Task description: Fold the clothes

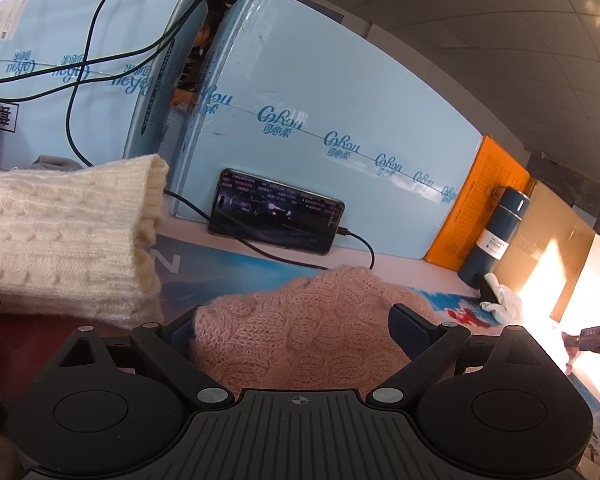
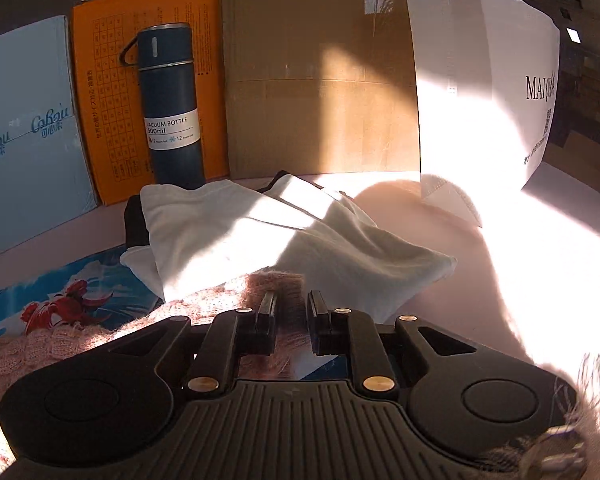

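Place: a makeshift work table in a storage-like or office room, not a tidy home.
Backdrop: beyond the fingertips stood a row of cartons, pale blue tissue boxes (image 1: 332,128), an orange box (image 2: 148,92), a brown cardboard box (image 2: 320,80) and a white box (image 2: 484,80).
Ceiling: grey panel tiles (image 1: 520,32) showed above the boxes.
Desk clutter: a phone (image 1: 276,212) on a charging cable leaned ahead of the fingers; loose black cables (image 1: 100,40) hung over the cartons.
Other: a blue vacuum bottle (image 2: 172,104) stood against the boxes.
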Available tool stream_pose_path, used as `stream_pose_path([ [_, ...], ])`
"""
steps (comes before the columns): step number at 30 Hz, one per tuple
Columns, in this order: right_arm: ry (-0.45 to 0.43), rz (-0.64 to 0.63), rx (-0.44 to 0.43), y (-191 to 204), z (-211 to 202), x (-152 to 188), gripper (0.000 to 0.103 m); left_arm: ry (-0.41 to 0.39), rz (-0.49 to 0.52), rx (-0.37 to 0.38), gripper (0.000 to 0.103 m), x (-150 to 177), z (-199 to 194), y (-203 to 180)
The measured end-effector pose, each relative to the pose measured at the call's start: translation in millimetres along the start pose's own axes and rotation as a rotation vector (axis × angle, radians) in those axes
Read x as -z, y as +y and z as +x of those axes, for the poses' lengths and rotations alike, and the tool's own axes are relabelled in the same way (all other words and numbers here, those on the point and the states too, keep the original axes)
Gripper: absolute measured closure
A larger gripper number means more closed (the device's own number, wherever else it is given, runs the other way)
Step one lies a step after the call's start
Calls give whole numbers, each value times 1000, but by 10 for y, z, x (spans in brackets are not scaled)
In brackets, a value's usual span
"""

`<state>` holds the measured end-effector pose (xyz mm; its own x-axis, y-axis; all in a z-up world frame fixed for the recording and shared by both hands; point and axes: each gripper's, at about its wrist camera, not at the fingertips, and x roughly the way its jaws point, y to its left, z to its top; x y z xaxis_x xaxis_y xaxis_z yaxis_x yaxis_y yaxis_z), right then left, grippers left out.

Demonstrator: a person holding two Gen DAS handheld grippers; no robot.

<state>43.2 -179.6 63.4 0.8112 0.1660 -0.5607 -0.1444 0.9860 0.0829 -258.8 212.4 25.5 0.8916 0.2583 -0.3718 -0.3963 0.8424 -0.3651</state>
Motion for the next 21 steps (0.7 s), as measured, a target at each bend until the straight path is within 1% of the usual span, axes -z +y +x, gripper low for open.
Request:
stream_pose_path([
  [1,4,54,-13,-49,-68,7,55,0,1,-1,6,1,1,-1],
  [2,25,111,-42,-91,-110,25,55,1,2,-2,6,2,2,-2],
  [4,112,242,-125,-162,-129,80,54,2,4,-2,6,2,3,-5],
  [6,212,373,-244,-215,-88,173,54,3,5,0,6,3,4,-7],
  [10,321,521,-404,-152,117,314,55,1,5,1,6,4,2,-5],
  [11,296,536,-413,-129,125,323,55,0,4,1,6,4,1,-4],
  [12,284,547,-423,-93,151,324,53,1,5,1,6,4,4,-3],
  [13,277,558,-434,-55,182,325,53,3,5,0,6,4,8,-3],
  [15,273,621,-474,-2,249,356,53,7,4,0,6,6,15,0],
  [17,271,690,-497,38,307,390,57,8,2,0,6,5,16,2],
  [18,264,723,-491,27,331,403,66,8,2,0,6,6,16,4],
  [19,264,742,-472,29,337,420,83,7,1,0,6,8,17,7],
  [20,266,751,-442,31,333,438,90,7,1,-1,6,8,17,10],
  [21,245,742,-435,40,293,449,91,8,-2,-1,6,7,20,12],
])
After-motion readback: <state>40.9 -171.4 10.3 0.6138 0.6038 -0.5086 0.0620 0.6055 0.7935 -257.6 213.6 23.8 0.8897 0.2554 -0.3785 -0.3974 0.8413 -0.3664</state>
